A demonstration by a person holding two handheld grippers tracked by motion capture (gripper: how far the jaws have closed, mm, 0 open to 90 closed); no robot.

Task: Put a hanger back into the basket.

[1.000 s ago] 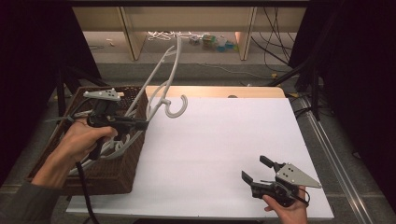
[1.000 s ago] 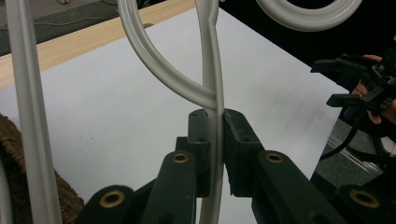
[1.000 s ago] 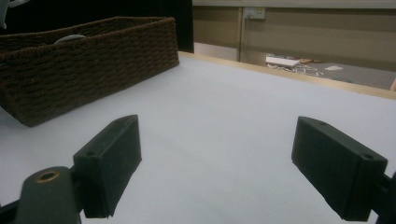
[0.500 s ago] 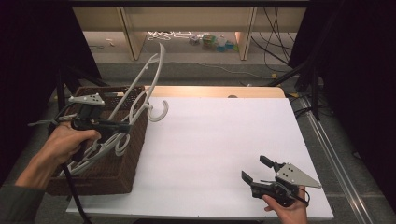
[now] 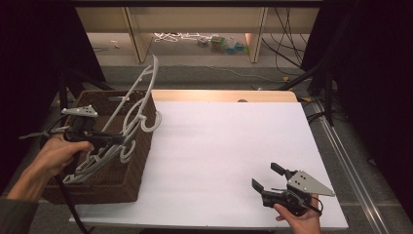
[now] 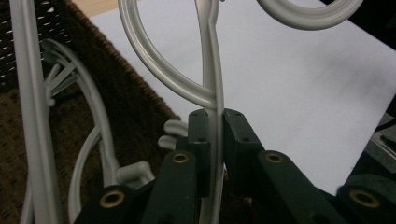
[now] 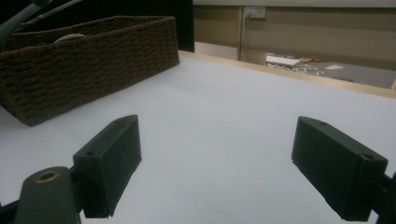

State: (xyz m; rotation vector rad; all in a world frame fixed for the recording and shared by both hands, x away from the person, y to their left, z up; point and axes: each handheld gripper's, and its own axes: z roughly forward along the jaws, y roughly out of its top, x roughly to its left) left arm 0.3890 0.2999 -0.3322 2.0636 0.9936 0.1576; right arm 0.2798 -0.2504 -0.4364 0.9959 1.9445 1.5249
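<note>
The left gripper [image 5: 104, 139] sits at the left of the high view, over the brown wicker basket [image 5: 139, 170], and its jaws are clamped on a white plastic hanger [image 5: 141, 95]; in the left gripper view the thin bar of that hanger [image 6: 215, 135] runs straight up between the two pads, pinched tight, with its curved arm sweeping off toward the upper left of the frame and the hook looping at the top right. In the high view the hanger's long axis slants from the jaws up and to the right, its far end rising above the basket's back rim, while the hook end hangs over the basket's right wall, beside the white table [image 5: 229, 146]; other hangers [image 5: 92, 163] lie in a tangle inside the basket beneath it, and whether the held one is fully free of them is hard to judge from here. The right gripper [image 5: 267, 183] rests at the lower right of the high view, well apart from the basket, jaws wide and empty [image 7: 219, 158]; so the left hand alone has the hanger, and the bare table lies to its right.
</note>
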